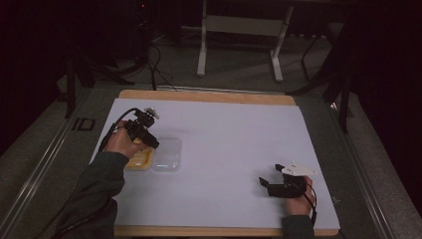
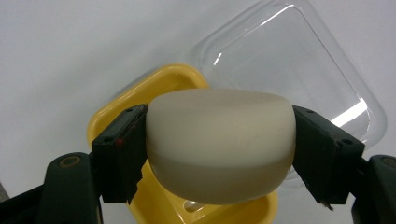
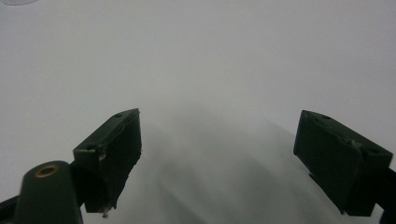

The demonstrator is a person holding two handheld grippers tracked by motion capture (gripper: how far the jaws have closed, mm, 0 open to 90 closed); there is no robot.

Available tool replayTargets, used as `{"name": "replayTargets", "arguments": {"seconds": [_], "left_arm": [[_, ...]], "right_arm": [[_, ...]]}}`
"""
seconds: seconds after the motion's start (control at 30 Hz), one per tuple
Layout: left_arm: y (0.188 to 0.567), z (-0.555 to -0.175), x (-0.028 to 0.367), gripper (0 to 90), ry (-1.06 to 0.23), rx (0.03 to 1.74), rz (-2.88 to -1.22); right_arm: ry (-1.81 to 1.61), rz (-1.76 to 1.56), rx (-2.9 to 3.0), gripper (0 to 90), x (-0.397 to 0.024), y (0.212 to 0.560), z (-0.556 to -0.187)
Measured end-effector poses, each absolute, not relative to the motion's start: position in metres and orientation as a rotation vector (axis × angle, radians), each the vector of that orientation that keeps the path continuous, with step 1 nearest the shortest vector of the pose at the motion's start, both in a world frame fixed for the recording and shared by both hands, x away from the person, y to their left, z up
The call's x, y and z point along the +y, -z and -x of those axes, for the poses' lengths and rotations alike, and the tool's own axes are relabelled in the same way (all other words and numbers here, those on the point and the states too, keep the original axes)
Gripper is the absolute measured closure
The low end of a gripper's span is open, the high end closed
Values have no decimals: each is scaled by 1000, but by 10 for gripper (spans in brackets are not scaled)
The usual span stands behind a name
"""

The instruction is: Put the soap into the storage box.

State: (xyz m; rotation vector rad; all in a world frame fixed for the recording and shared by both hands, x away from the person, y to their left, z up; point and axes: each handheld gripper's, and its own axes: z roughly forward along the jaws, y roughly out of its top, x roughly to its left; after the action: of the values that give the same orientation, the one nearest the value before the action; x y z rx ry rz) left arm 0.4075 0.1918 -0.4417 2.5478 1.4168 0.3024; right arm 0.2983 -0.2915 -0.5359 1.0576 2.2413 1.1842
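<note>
In the high view, the right gripper point(image 1: 269, 180) is nearest, at about 5 o'clock on the white table sheet point(image 1: 234, 134); its jaws stand wide apart with nothing between them, as the right gripper view point(image 3: 217, 163) confirms. Farther off, at about 9 o'clock, the left gripper point(image 1: 149, 142) hangs over the yellow container point(image 1: 139, 160). In the left gripper view, the left gripper point(image 2: 219, 154) is clamped on a cream round block point(image 2: 220, 144), one pad on each side, directly above the yellow container point(image 2: 168, 84). The clear lid point(image 1: 166, 155) lies just beside the container, toward 3 o'clock, touching its edge.
</note>
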Motion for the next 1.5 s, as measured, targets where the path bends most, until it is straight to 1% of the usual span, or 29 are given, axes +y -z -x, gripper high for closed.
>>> {"name": "replayTargets", "arguments": {"seconds": [0.53,0.9,1.0,1.5], "left_arm": [[440,-410,204,252,-348,1478,-2517],[441,-409,212,252,-334,1458,-2522],[442,-409,214,252,-325,1431,-2542],[453,-408,221,252,-288,1419,-2580]], "right_arm": [[-1182,-1054,2241,149,-291,536,-298],[-1178,-1052,2242,149,-291,536,-298],[-1178,-1052,2242,149,-291,536,-298],[-1177,-1051,2240,149,-291,536,-298]]}}
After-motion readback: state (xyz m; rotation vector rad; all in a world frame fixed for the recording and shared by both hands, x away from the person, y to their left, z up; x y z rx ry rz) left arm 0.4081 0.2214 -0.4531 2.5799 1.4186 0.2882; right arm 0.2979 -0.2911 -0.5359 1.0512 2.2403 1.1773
